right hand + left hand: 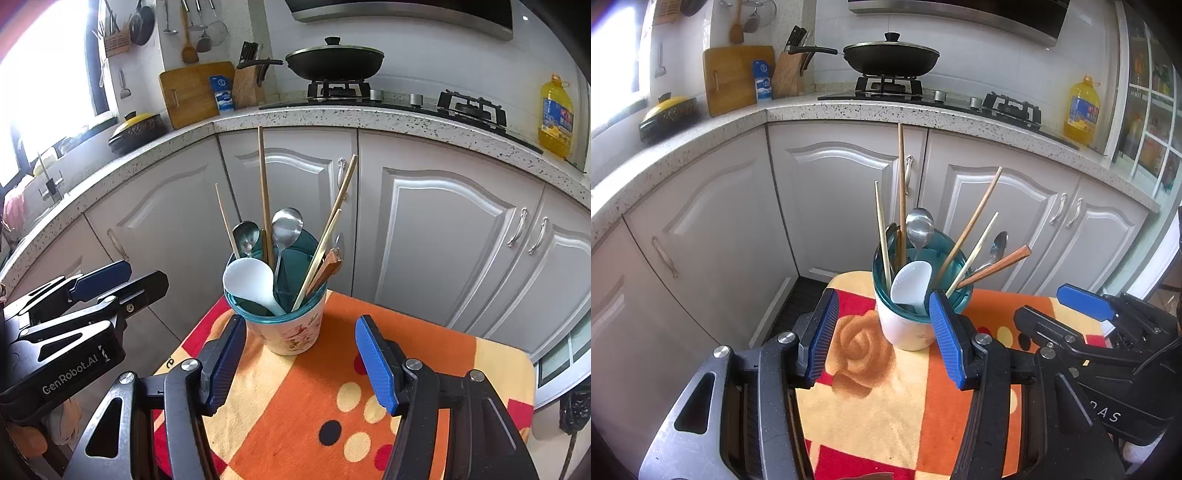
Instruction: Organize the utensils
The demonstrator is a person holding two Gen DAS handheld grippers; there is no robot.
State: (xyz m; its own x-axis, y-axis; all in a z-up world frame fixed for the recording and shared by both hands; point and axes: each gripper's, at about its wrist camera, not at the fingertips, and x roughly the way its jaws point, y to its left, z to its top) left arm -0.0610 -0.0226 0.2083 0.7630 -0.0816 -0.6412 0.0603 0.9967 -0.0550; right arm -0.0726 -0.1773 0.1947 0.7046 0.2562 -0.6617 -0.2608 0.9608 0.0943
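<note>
Teal-rimmed and white, the floral ceramic utensil holder (286,317) is standing upright on the orange, red and cream patterned cloth (424,373) just ahead of both tools. I am judging the sorting nearly finished: the wooden chopsticks (264,195), two steel spoons (284,229) and a white plastic rice paddle (251,280) are all sitting inside it, and I am seeing nothing loose on the cloth. What could remain is tidying, since the chopsticks are leaning in different directions. I am holding the left gripper (882,332) with its blue pads spread wide and gripping nothing, its right pad overlapping the holder's side in view, though I cannot tell if they touch. I am keeping the right gripper (301,360) parted too, empty, just short of the holder. Around us, white cabinet doors (443,236) are running under a speckled stone counter (332,118), with a black lidded wok (334,62) on the gas hob.
</note>
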